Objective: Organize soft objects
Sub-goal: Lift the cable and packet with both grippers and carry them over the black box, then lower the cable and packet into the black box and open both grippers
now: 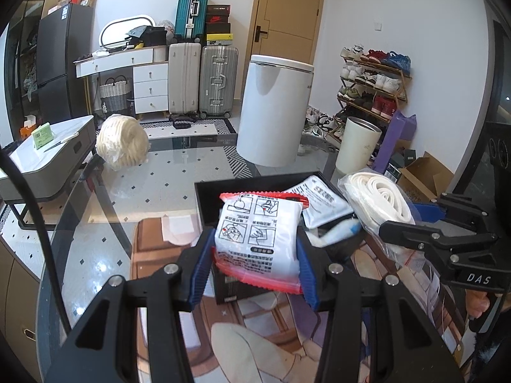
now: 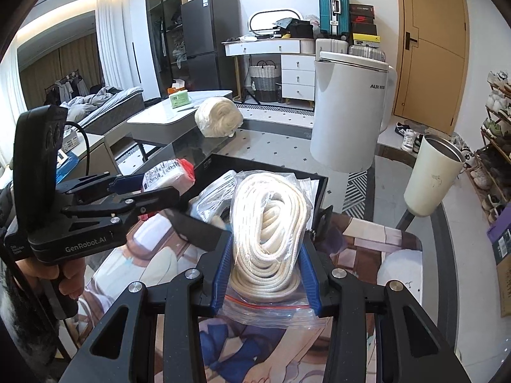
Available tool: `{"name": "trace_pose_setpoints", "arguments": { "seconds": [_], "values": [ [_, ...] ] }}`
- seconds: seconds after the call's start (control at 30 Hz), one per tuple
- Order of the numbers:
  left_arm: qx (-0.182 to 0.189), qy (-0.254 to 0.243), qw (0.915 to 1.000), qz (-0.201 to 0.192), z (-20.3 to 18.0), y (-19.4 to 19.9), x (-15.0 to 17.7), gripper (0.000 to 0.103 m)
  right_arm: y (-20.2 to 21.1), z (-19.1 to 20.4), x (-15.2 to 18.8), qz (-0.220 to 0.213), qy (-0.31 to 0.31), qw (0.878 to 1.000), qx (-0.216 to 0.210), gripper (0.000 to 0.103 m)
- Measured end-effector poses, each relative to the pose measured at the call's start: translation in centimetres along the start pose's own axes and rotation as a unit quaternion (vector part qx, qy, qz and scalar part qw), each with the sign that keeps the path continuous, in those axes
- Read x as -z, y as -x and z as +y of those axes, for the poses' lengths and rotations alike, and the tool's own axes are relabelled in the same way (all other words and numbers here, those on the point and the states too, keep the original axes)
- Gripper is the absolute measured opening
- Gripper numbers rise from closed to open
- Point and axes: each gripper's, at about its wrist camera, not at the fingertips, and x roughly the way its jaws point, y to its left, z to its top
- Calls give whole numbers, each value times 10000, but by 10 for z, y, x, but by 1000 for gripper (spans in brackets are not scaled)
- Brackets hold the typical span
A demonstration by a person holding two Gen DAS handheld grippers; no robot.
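Left wrist view: a glass table (image 1: 179,172) carries a black tray (image 1: 204,204) with a flat white packet (image 1: 322,201) inside. Above the tray's near edge, the left gripper (image 1: 255,249) clamps a white packet with red edges (image 1: 258,239). Beside it, the right gripper (image 2: 265,265) squeezes a clear bag of coiled white rope (image 2: 271,223).

Between left claw (image 1: 255,252) pads: printed packet (image 1: 258,236), above the bench (image 1: 105,191). Between right claw (image 2: 266,268) pads: bagged rope coil (image 2: 271,223), right of the packet. Behind both, tray (image 1: 204,198) holding a flat pouch (image 1: 322,201). Far left on bench: yarn bundle (image 1: 123,140).
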Motion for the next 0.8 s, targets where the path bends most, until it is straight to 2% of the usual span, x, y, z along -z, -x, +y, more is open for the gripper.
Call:
{"name": "trace_pose_setpoints", "arguments": {
  "seconds": [0.8],
  "values": [
    [-127,-159,9993,305,-5,-62,-22,47,-61,-13,-37,267,135,9995,134,40]
  ]
}}
